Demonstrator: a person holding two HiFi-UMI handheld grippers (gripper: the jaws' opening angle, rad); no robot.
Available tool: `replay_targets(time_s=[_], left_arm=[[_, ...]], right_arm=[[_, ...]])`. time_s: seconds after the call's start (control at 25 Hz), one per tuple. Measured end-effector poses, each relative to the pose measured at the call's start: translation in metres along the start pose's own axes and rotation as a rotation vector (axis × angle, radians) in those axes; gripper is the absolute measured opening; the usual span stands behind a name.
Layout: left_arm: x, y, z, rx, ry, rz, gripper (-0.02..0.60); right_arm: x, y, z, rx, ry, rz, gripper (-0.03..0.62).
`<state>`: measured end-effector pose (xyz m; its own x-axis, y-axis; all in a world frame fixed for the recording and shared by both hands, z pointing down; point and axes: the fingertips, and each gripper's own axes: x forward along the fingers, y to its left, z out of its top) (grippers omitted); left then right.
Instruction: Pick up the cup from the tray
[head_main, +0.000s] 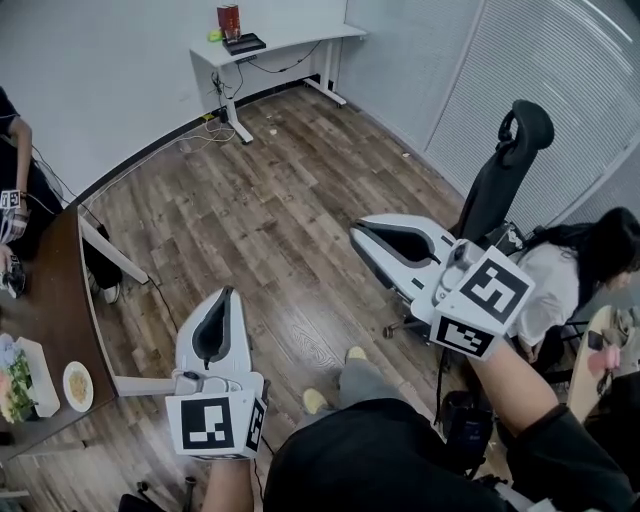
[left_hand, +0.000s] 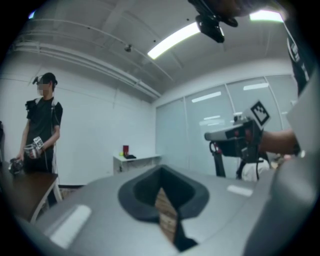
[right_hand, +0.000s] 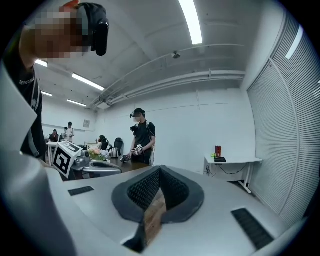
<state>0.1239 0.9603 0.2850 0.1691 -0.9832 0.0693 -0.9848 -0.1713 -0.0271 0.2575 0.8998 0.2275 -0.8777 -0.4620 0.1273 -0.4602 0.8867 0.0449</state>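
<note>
Head view first. The left gripper (head_main: 227, 293) sits low and left of centre over the wooden floor (head_main: 290, 200), its two jaws drawn together to a point. The right gripper (head_main: 356, 233) is right of centre, aimed toward the left of the frame, jaws also pressed together with nothing in them. At the left edge there is a brown table (head_main: 50, 290) carrying a plate (head_main: 77, 386) of food and, just beside it, what looks like a white tray (head_main: 42, 378). The cup I cannot pick out there, or anywhere else. A white desk (head_main: 285, 40) stands at the top centre, a black chair (head_main: 505, 165) is at upper right, and a seated person (head_main: 560, 285) is at the right edge.

Over to the left gripper view. The jaws meet at their tips in the lower middle and grip nothing, with floorboards showing through the slit behind them. The right gripper hangs in the air at the right side, well apart from this one. A standing person (left_hand: 42, 127) in black is at the left edge, beside the brown table, and the white desk sits at centre against the far wall.

Now the right gripper view. Here too the jaws are tight together, ribbed pads touching, nothing between them. The left gripper pokes in at the left. The standing person is left of centre, and the white desk is at the right with a red box (right_hand: 218, 151) on it.
</note>
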Motion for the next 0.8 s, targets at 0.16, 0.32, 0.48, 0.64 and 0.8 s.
replay_targets(time_s=[0.16,0.32,0.48,0.64,0.8], left_arm=[[0.003,-0.004,0.004,-0.006,-0.009,-0.015,-0.003],[0.010,-0.009,0.009,0.003,-0.023,-0.023,-0.003],[0.015,-0.008,0.010,0.015,-0.023,-0.025,-0.003],[0.023,-0.003,0.009,0.026,-0.011,-0.022,-0.003],[0.041,0.008,0.009,0.035,-0.006,-0.020,-0.003]], right_arm=[[-0.004,-0.004,0.003,-0.017,0.001,-0.024,0.006],[-0.007,-0.015,0.005,-0.015,-0.008,-0.026,0.006],[-0.004,-0.021,0.004,-0.017,-0.015,-0.025,0.006],[0.004,-0.029,0.001,-0.012,-0.020,-0.013,0.006],[0.023,-0.044,-0.001,-0.006,-0.028,-0.003,0.006]])
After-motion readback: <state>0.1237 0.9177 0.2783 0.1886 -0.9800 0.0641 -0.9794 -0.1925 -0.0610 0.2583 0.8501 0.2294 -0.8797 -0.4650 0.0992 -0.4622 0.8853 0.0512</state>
